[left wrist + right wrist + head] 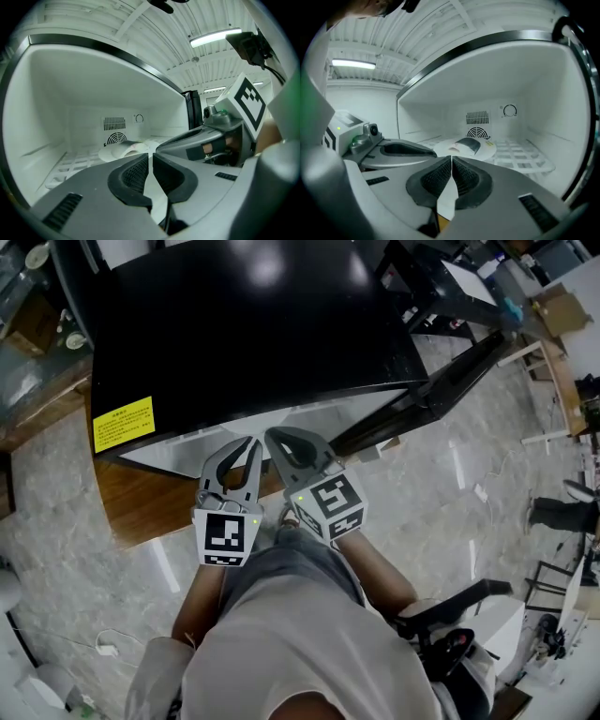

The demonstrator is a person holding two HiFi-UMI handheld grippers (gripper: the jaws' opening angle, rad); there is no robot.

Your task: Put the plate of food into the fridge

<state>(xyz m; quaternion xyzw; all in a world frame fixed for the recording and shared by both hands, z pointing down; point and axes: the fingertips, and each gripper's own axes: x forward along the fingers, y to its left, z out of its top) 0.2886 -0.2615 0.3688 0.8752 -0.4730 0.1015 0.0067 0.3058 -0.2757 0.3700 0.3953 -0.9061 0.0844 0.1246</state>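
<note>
Plate of food (pixel 489 149) sits flat on the white slatted shelf (pixel 520 153) deep inside the open fridge (pixel 253 324), just in front of the round fan grille on the back wall. It lies well apart from both claws.

We hold the left claw (pixel 152 161) and the right claw (pixel 451 164) side by side at the mouth of the compartment. Each has its ribbed pads pressed together with nothing between them. In the head view the two claws meet at the front edge of the fridge's black top, near its yellow label (pixel 122 423).

We judge the placing step done, with the plate on the shelf and neither claw on it. What remains is to draw both claws clear of the opening and swing the door shut. That calls for one claw to find the door's edge, and we cannot make the door out clearly in these views.

Being round, the plate has no long axis of its own. The food (pixel 467 144) on it is an elongated piece, dark at one end and pale at the other. In the right gripper view its length runs roughly across the shelf, the dark end toward the right and the back wall.
</note>
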